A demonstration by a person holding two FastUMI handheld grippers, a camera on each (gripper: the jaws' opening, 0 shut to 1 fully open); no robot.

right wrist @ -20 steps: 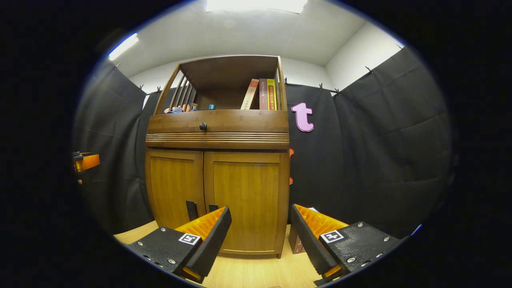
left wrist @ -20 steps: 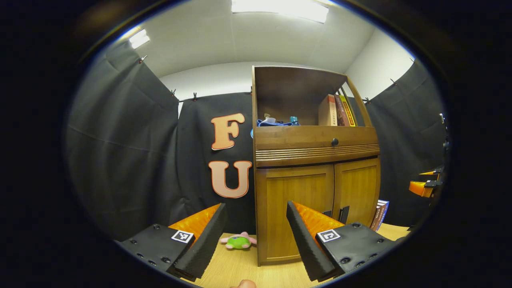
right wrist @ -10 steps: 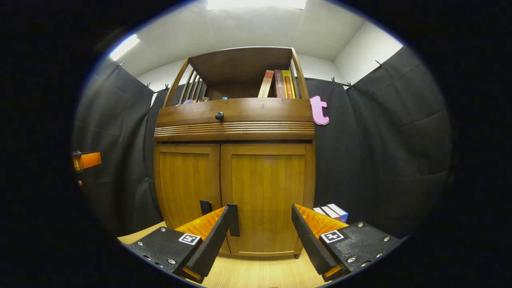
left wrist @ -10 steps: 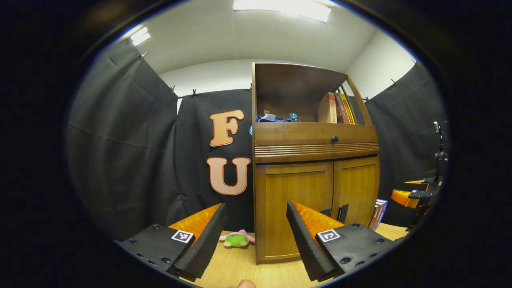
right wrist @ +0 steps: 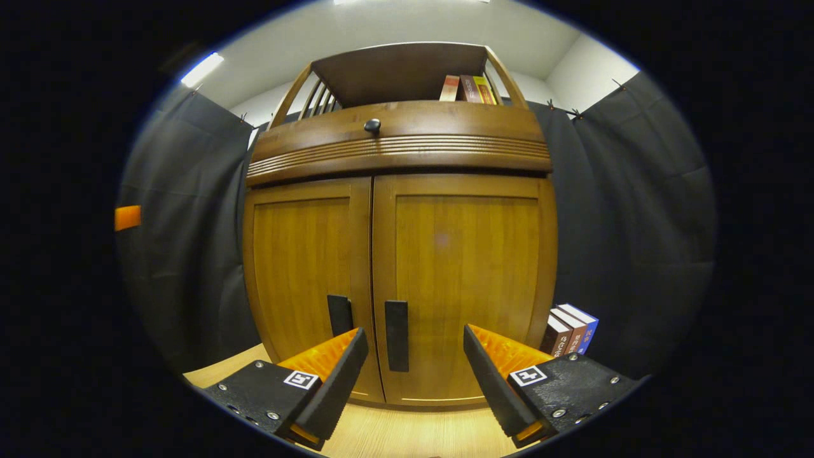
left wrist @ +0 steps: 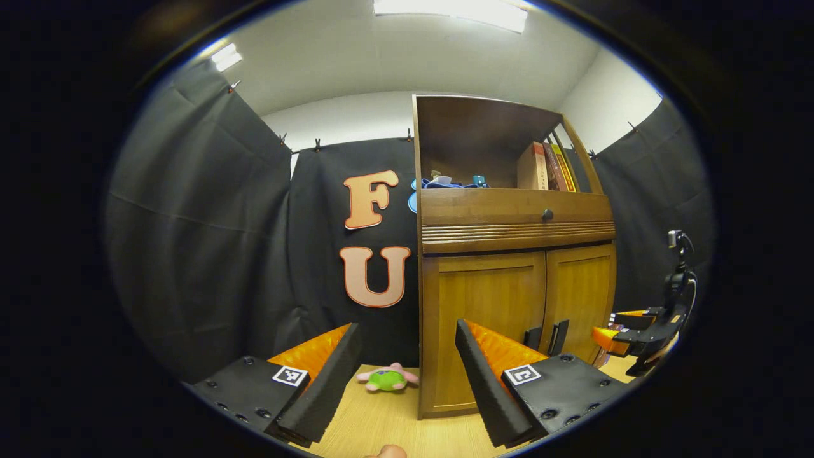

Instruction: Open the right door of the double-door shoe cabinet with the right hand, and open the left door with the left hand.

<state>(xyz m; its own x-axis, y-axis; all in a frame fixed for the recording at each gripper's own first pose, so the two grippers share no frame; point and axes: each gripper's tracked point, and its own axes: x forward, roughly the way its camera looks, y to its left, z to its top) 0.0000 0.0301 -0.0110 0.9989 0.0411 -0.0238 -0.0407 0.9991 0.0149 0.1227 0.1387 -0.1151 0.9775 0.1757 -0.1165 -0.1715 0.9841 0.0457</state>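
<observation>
Cabinet doors are both shut in front of you: the shoe cabinet [right wrist: 397,254] stands on the desk [right wrist: 394,432], and in the right gripper view its right door [right wrist: 464,286] and left door [right wrist: 305,273] meet flush at the centre seam. Your right gripper [right wrist: 414,366] sits close to the right door with its fingers spread wide and nothing between them; the dark vertical handle of the right door [right wrist: 396,335] appears in the gap, nearer the left-hand finger, and the left door's handle [right wrist: 339,315] is just beside it across the seam. Whether the fingers touch the door you cannot tell. A few books [right wrist: 569,329] stand on the desk by the cabinet's right side. In the left gripper view your left gripper [left wrist: 407,372] is farther back and off to the cabinet's left corner, fingers also parted and empty. A small green and pink plush toy [left wrist: 386,378] lies on the desk near the cabinet's left side.
</observation>
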